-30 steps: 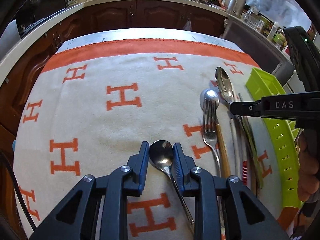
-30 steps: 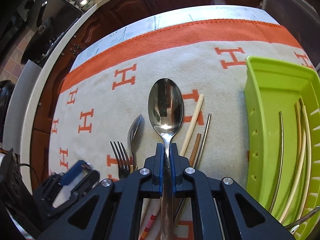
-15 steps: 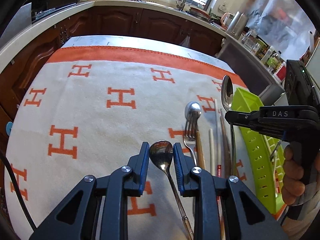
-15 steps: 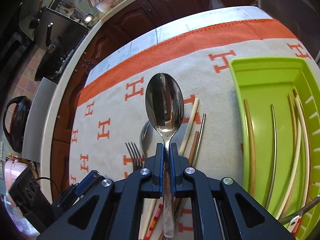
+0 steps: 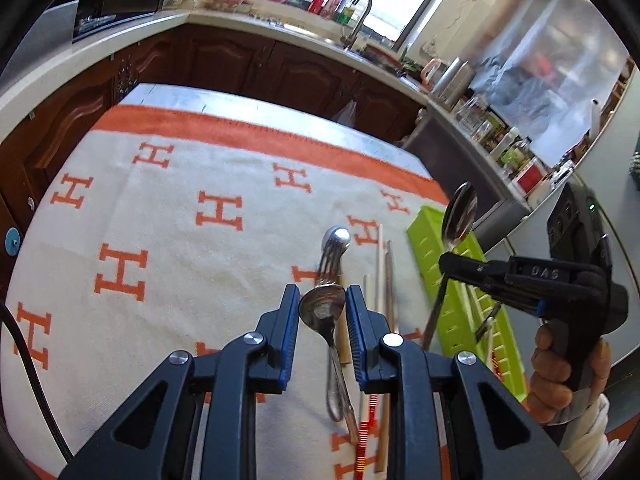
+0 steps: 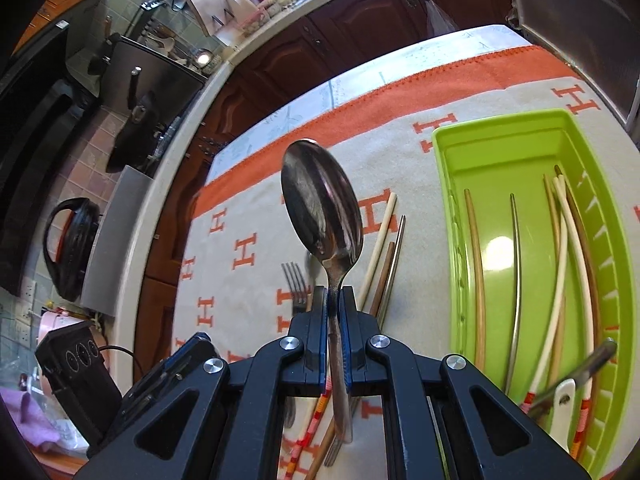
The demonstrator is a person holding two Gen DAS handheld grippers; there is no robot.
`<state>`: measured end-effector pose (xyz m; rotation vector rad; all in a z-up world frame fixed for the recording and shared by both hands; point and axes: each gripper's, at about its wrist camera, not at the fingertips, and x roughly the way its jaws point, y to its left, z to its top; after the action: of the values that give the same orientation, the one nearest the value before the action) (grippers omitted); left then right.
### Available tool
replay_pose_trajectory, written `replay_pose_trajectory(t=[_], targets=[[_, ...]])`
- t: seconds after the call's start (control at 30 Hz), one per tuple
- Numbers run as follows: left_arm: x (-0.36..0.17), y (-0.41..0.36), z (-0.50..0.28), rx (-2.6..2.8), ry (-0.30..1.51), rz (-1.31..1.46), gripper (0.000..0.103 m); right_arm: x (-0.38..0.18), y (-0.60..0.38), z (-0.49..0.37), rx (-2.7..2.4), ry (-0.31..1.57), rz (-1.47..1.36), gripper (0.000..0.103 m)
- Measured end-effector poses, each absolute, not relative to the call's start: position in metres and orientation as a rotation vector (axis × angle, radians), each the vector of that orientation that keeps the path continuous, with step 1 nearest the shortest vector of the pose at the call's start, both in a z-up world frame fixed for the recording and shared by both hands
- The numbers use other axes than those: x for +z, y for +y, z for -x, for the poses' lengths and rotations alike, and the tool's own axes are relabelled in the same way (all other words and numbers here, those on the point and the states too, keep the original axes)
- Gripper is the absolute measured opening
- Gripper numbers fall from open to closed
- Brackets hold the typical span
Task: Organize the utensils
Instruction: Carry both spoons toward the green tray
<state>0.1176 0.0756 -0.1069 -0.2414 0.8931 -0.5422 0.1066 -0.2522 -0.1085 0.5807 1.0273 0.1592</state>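
Orange "H" letters across cream cloth [image 5: 168, 256] on counter; "DAS" readable on right gripper [image 5: 444, 268] body, right of left-wrist frame. Right gripper clamped tight on big spoon [image 6: 322, 208] at the neck, bowl pointing up-frame, long axis vertical in right-wrist view. Left gripper [image 5: 322, 312] narrow, holding small spoon [image 5: 322, 308] by the bowl, handle trailing toward lower frame. Green tray [image 6: 500, 152] at right, chopsticks [image 6: 516, 264] lying lengthwise inside.

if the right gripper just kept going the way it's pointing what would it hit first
Probably the loose chopsticks on the H-patterned cloth, not the green tray, which sits off to one side. The right gripper is shut on a large spoon whose bowl leads, so that would touch first. Depth is uncertain.
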Motion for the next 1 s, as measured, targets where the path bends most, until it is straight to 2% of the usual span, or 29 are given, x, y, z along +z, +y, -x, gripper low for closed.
replay_pose_trajectory(t=[0.23, 0.27, 0.37, 0.8, 1.0], targets=[[-0.072, 0.074, -0.097, -0.58, 0.806, 0.228, 0.019, -0.077, -0.26, -0.075, 0.183, 0.948, -0.574, 0.003], [-0.07, 0.073, -0.095, -0.58, 0.798, 0.225, 0.008, -0.073, -0.261, -0.071, 0.183, 0.941, -0.571, 0.003], [-0.061, 0.067, -0.09, -0.593, 0.781, 0.209, 0.005, -0.062, -0.264, -0.056, 0.182, 0.917, -0.565, 0.003], [-0.018, 0.042, -0.069, -0.686, 0.727, 0.2, 0.002, 0.0, -0.301, 0.009, 0.166, 0.819, -0.564, 0.003], [0.004, 0.005, -0.059, -0.793, 0.708, 0.161, 0.002, 0.033, -0.333, 0.052, 0.07, 0.798, -0.525, 0.003]])
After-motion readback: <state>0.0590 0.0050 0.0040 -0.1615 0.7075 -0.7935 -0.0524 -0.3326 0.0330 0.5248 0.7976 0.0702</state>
